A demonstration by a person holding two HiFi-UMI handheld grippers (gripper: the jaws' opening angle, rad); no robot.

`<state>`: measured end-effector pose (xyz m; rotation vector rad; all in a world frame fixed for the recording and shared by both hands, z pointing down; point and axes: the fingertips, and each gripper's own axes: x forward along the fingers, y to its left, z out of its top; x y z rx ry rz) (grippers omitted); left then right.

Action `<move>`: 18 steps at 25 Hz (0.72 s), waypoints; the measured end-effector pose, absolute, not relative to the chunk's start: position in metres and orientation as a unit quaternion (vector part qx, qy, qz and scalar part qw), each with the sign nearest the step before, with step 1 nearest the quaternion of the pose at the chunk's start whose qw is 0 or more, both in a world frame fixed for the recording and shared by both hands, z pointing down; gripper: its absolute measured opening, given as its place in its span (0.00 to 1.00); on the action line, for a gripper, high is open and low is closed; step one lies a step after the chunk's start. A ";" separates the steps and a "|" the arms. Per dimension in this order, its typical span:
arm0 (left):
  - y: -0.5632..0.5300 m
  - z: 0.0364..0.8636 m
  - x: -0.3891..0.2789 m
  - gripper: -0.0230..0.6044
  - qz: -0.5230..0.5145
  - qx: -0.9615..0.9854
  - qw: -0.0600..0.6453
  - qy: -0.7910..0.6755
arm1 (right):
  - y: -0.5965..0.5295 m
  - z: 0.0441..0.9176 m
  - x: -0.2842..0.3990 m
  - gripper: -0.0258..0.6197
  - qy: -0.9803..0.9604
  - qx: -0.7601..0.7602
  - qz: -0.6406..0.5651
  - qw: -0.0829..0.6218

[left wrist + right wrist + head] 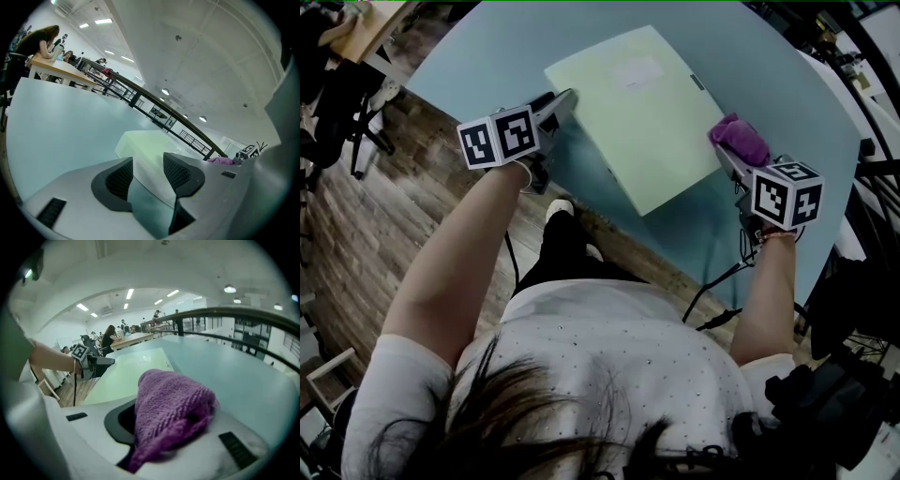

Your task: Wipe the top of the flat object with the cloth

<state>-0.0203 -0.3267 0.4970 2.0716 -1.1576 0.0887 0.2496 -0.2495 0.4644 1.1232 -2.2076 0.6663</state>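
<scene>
A pale green flat folder (637,108) lies on the light blue table (497,52). My left gripper (565,101) rests at the folder's left edge. In the left gripper view the jaws of that gripper (147,161) stand apart, and the folder (147,143) reaches in between them without being pressed. At the folder's right edge my right gripper (733,155) is shut on a bunched purple cloth (739,139). In the right gripper view the cloth (171,404) covers the jaws, with the folder (131,369) beyond it to the left.
The table's near edge runs diagonally just below the folder, with wooden floor (356,216) beyond it. Black chairs (337,84) stand at the far left and equipment (862,281) at the right. A dark railing (154,101) and distant desks with people lie past the table.
</scene>
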 end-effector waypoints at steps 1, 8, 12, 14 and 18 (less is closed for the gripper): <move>-0.327 0.497 -0.021 0.36 0.035 0.809 0.372 -0.453 | -0.247 0.454 0.237 0.09 -0.839 0.414 0.221 0.276; -0.327 0.498 -0.020 0.36 0.035 0.809 0.372 -0.454 | -0.150 0.429 0.079 0.09 -0.941 0.156 0.204 0.219; -0.326 0.497 -0.020 0.36 0.035 0.808 0.370 -0.457 | -0.120 0.464 0.071 0.09 -0.926 0.103 0.202 0.301; -0.326 0.496 -0.020 0.36 0.035 0.809 0.368 -0.457 | -0.114 0.473 0.083 0.09 -0.919 0.097 0.204 0.324; -0.327 0.496 -0.020 0.36 0.035 0.810 0.370 -0.454 | -0.120 0.470 0.109 0.09 -0.917 0.110 0.249 0.291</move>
